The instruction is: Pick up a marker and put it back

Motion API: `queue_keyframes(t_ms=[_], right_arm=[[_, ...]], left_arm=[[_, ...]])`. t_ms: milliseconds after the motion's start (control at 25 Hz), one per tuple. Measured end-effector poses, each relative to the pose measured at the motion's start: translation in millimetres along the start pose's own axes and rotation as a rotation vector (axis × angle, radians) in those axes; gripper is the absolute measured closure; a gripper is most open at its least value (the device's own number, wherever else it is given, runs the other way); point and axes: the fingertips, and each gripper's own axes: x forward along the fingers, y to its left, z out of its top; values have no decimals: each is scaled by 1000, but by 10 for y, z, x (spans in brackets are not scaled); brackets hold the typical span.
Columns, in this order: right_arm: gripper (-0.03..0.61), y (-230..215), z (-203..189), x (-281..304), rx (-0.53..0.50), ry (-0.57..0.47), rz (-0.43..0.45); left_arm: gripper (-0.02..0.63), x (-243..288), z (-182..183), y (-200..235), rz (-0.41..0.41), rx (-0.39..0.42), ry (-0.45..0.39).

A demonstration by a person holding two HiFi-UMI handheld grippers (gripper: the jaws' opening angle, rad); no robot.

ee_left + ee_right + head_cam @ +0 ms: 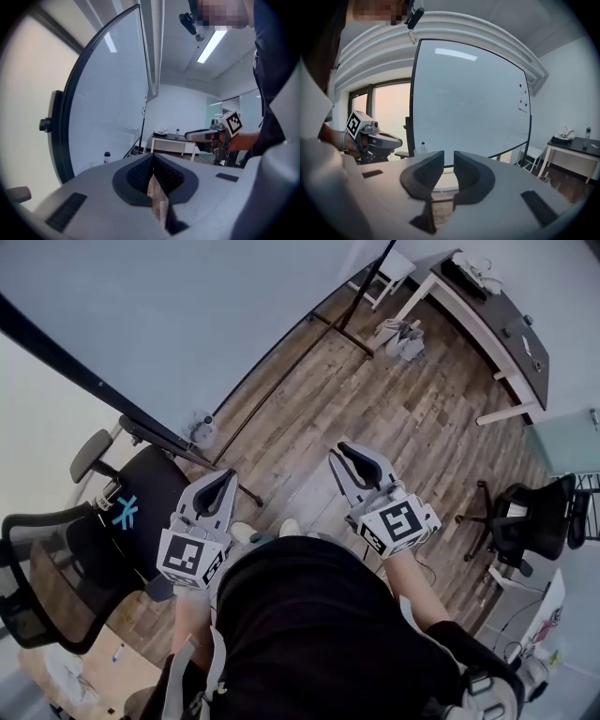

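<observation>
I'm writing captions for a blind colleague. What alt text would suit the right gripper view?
The right gripper, its two dark jaws slightly apart with nothing between them, points at a large whiteboard. The left gripper shows at the left edge, and a table stands at the far right.

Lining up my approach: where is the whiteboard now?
The whiteboard fills the head view's upper left, its base beside the black office chair; in the right gripper view it stands straight ahead.
</observation>
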Motion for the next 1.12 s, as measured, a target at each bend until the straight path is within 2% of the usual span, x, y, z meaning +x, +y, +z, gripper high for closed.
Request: queue_keyframes(t_ms=[520,1120], right_arm=[[508,-214,-165,-437,45,15,-103],[508,-201,-394,-701,91,34,-157]], left_arm=[[606,506,99,-365,-142,27,10],[606,622,147,-627,-218,59,25]])
